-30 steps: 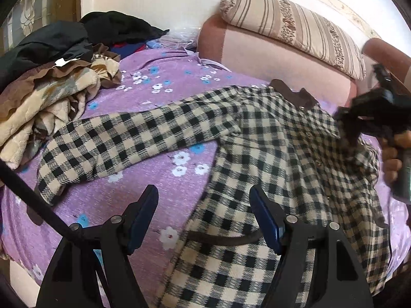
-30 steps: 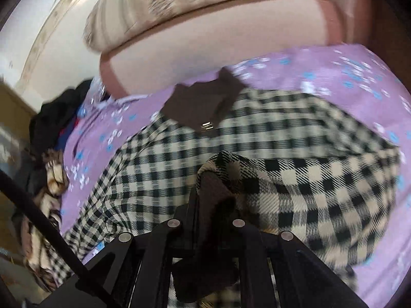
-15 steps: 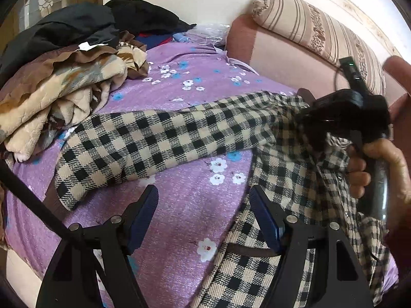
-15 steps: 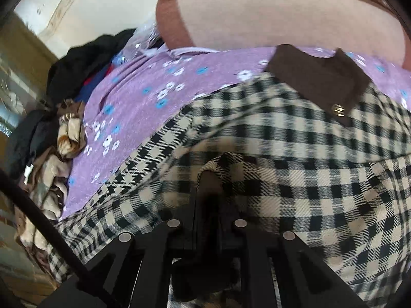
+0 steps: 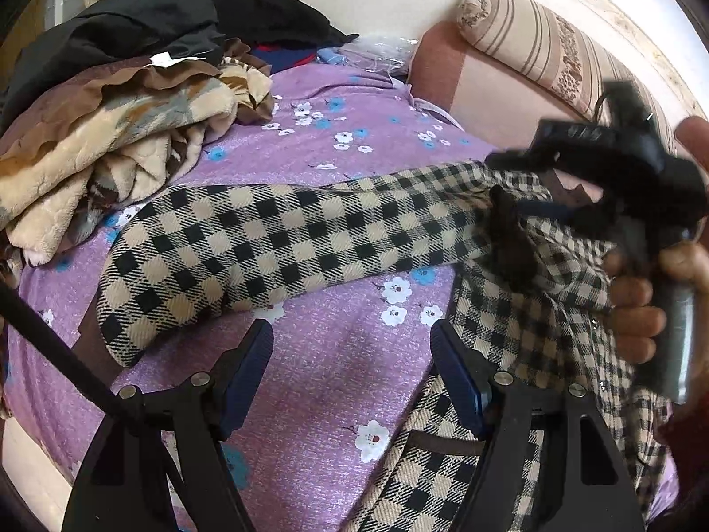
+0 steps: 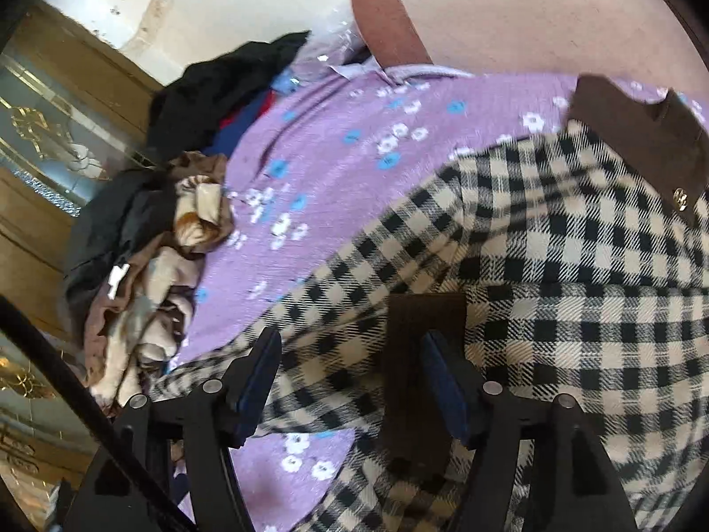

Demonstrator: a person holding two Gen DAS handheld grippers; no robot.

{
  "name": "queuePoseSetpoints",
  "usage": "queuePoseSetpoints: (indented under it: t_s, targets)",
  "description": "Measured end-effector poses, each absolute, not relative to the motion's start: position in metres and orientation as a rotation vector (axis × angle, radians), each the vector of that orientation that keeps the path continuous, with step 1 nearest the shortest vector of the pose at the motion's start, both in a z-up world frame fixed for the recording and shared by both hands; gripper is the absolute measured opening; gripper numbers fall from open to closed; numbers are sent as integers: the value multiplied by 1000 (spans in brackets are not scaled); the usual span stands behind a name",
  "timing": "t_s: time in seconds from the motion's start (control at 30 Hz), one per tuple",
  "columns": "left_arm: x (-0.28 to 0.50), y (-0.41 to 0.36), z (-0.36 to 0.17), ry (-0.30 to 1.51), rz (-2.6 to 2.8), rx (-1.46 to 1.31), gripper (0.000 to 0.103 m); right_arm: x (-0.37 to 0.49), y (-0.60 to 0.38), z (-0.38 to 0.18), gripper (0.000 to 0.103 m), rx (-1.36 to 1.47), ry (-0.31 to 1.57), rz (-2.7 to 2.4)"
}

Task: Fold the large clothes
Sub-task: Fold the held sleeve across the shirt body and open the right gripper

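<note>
Checked fabric fills most of what we see: a large black-and-beige checked shirt [image 5: 283, 239] lies spread on a bed with a purple flowered sheet [image 5: 336, 399]. From our left wrist view, one long sleeve [image 5: 248, 244] stretches flat across the sheet toward a heap of other clothes [image 5: 111, 142] at the far left. Our left gripper [image 5: 350, 377] hovers low over bare sheet, its jaws wide apart and holding nothing. Our right gripper [image 6: 350, 381] sits over the shirt's body, jaws also apart, with a dark brown cuff [image 6: 425, 337] lying loose between them on the checked cloth, so we judge the other sleeve is now laid across the front. The brown collar [image 6: 638, 133] points toward a pink headboard [image 5: 492, 88] topped by a striped pillow [image 5: 554, 44]. We judge the fold is at an early stage: the outstretched sleeve and the body remain to be folded.
</note>
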State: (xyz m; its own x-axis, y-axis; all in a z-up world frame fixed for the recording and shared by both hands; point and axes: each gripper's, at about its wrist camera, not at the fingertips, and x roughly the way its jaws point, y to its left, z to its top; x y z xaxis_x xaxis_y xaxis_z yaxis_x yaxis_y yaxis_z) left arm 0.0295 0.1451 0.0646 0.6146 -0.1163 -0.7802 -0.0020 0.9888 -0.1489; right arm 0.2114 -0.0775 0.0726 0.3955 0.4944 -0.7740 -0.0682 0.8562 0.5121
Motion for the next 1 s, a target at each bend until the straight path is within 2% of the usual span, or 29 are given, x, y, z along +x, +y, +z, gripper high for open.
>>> queuePoseSetpoints:
  t_s: [0.17, 0.5, 0.53, 0.6, 0.77, 0.87, 0.93, 1.0]
  targets:
    - [29, 137, 65, 897, -88, -113, 72, 185, -110, 104, 71, 412, 1043, 367]
    - [31, 105, 56, 895, -139, -30, 72, 83, -314, 98, 70, 372, 1025, -122]
    - [33, 98, 53, 898, -149, -16, 72, 73, -331, 92, 67, 377, 1040, -155]
    - [36, 86, 48, 904, -164, -2, 72, 61, -352, 80, 40, 381, 1071, -181]
    - [41, 67, 34, 925, -155, 50, 72, 55, -365, 53, 38, 420, 1095, -186]
    - [41, 62, 29, 941, -154, 73, 72, 58, -366, 39, 38, 341, 1149, -269]
    - [40, 64, 29, 942, -153, 73, 72, 55, -365, 45, 38, 294, 1137, -318]
    - [40, 68, 30, 942, -153, 59, 72, 49, -354, 71, 39, 228, 1044, -333]
